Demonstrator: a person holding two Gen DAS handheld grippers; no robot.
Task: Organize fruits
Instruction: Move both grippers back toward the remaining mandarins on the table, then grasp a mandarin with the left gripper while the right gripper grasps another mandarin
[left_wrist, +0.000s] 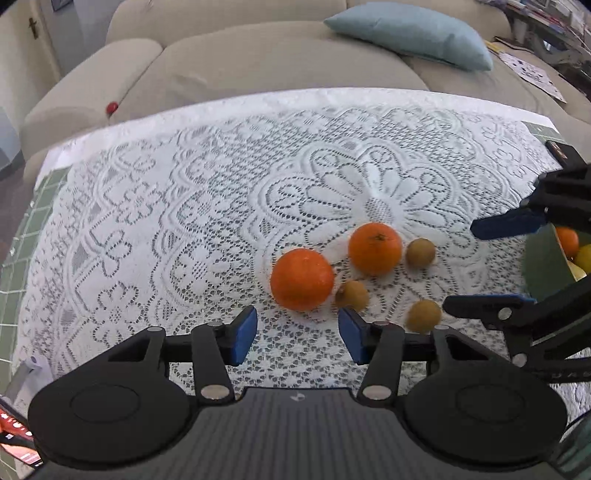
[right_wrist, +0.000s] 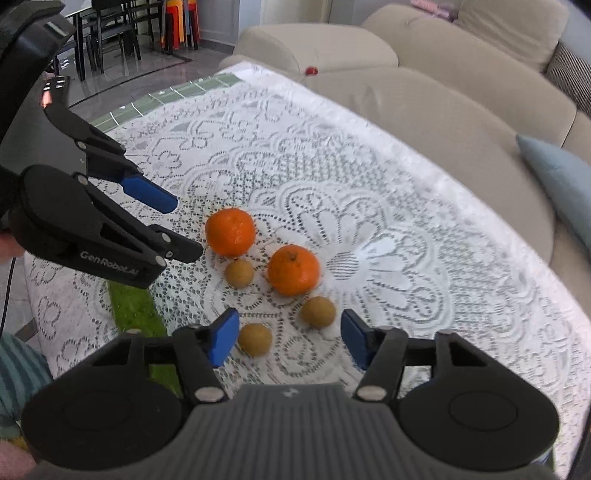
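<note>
While both hand-held grippers, left (left_wrist: 297, 334) and right (right_wrist: 290, 338), hover half-open and empty, five fruits wait on the counter (left_wrist: 184, 192): oranges (left_wrist: 301, 278) and small brown ones (left_wrist: 421, 252) beside them.

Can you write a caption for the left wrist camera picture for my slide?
Open left gripper above two oranges and three small brown fruits on a lace tablecloth.

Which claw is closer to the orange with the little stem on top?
Right. The right gripper faces the stemmed orange across two small brown fruits; the left gripper sits beside the other orange.
</note>
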